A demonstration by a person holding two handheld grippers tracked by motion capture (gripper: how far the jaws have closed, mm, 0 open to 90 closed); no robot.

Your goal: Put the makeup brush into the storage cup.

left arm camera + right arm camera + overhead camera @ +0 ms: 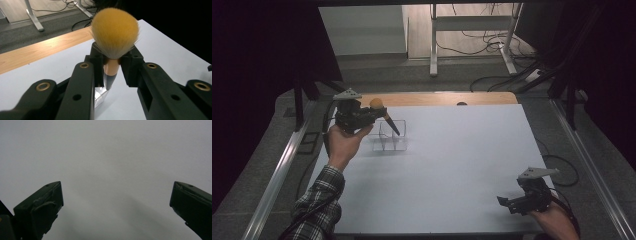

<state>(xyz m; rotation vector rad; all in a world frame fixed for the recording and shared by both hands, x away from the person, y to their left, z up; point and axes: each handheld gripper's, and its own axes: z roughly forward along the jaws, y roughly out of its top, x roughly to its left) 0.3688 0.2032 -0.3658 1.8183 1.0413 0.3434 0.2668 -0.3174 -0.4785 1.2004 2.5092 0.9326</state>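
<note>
While its jaws clamp the neck of a makeup brush (113,35) just under the orange bristles, the left gripper (362,117) holds it tilted, dark handle tip down over a clear divided organizer (389,136) near the white table's (452,165) far left. The right gripper (518,202) rests at the near right corner, jaws spread wide on nothing.

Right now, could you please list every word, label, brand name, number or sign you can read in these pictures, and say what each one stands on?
None: no readable text anywhere.
The makeup brush in the left gripper, the clear divided organizer, the white table top and the right gripper show no lettering, label or number.
</note>
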